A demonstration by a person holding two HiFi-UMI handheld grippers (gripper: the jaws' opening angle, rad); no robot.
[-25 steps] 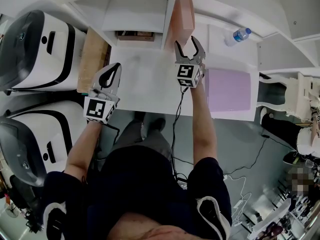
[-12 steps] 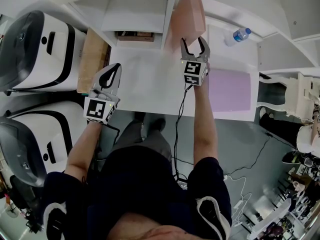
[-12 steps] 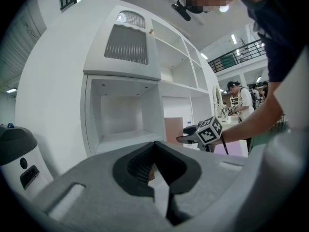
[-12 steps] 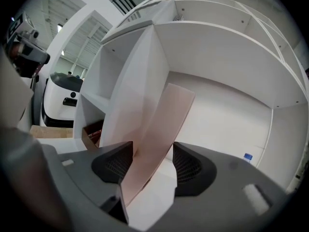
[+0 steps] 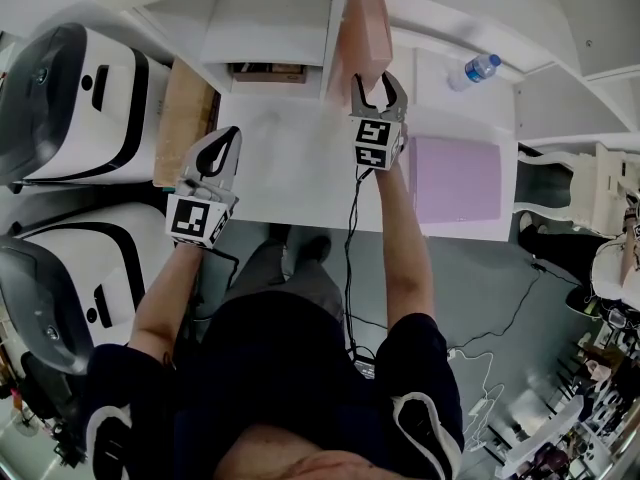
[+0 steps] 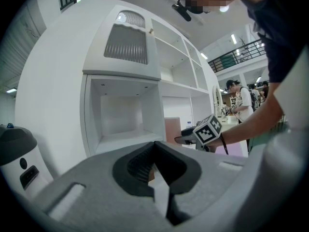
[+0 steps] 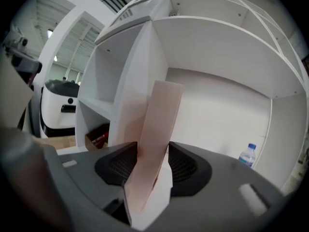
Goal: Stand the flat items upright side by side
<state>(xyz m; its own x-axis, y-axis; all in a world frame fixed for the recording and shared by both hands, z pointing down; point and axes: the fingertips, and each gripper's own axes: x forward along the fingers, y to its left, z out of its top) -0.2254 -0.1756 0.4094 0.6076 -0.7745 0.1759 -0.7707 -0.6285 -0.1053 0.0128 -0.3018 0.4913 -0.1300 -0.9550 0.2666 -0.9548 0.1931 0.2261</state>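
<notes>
My right gripper [image 5: 379,86] sits in the upper middle of the head view, at the back of the white desk [image 5: 290,168]. Its jaws are closed onto the pink board [image 7: 157,124], with a pad against each face. The board stands on its lower edge, and its top leans right of upright in the right gripper view. It is just beside the white shelf divider [image 7: 137,66], though I cannot tell whether they touch. A purple flat item [image 5: 457,178] lies face down on the desk, right of centre in the head view and just beside that gripper. A water bottle [image 5: 482,68] lies in the upper right. My left gripper [image 5: 230,138] hangs at the desk's left edge with its jaws pressed together on nothing.
</notes>
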